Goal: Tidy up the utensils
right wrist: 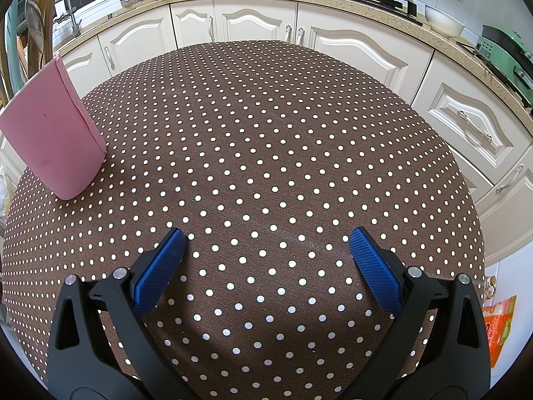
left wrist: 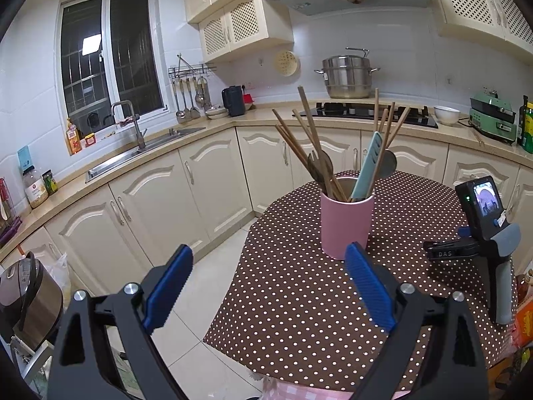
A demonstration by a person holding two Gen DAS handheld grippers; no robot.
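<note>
A pink utensil holder (left wrist: 346, 223) stands upright on the round table (left wrist: 299, 300) with its brown polka-dot cloth. Inside it are several wooden chopsticks (left wrist: 308, 123), a dark wooden fork (left wrist: 318, 168), a pale green spatula (left wrist: 368, 163) and a metal spoon. My left gripper (left wrist: 268, 253) is open, short of the holder and partly off the table's left edge. In the right wrist view the holder (right wrist: 55, 133) stands at the far left. My right gripper (right wrist: 266, 236) is open just above the bare cloth (right wrist: 266, 133). The right gripper's body (left wrist: 489, 226) rests at the table's right side.
Cream cabinets and a counter run around the table. On the counter are a sink (left wrist: 143, 153), a hob (left wrist: 366, 111) with a steel pot (left wrist: 348, 75), a white bowl (right wrist: 444, 20) and a green appliance (right wrist: 506, 50). A rice cooker (left wrist: 26, 300) stands low at left. An orange bag (right wrist: 499, 326) lies beside the table.
</note>
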